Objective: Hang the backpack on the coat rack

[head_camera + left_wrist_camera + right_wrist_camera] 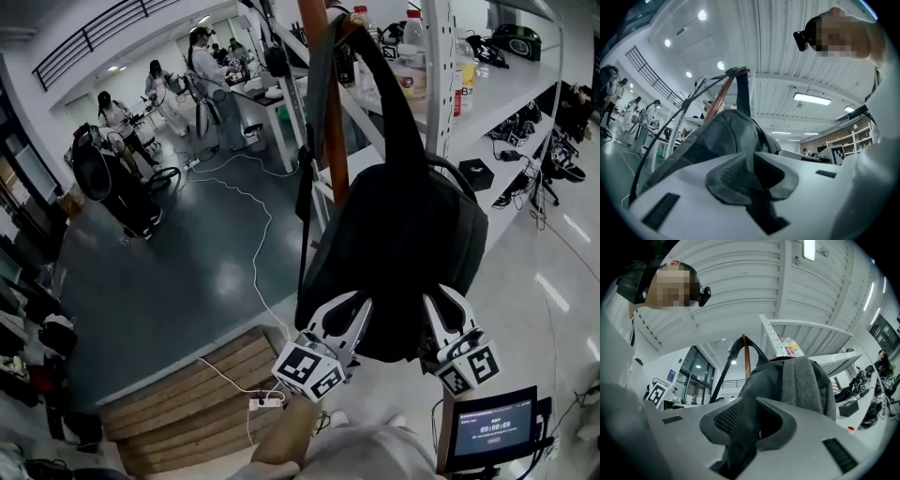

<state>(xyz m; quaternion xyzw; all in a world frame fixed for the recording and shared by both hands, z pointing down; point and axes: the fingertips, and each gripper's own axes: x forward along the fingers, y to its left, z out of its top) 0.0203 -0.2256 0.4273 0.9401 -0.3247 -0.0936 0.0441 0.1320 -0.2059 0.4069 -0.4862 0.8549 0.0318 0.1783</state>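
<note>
Two-handed here — pinching the near bottom fabric of the backpack [398, 248] tight in left gripper [343, 317] and right gripper [444, 319]. Hangs by its strap against the coat rack [334, 141] beyond. Looks soft, saggy — best lifted from underneath.

The backpack [403, 244] hangs just ahead of both grippers, its bottom edge pinched between the jaws of the left gripper [343, 323] and the right gripper [444, 326] beside it. Beyond the backpack stands the coat rack [330, 122], and the backpack's strap runs up to it. Shelving [511, 89] rises right of the right gripper. A wooden platform [187, 398] lies on the floor below and left of the left gripper.
</note>
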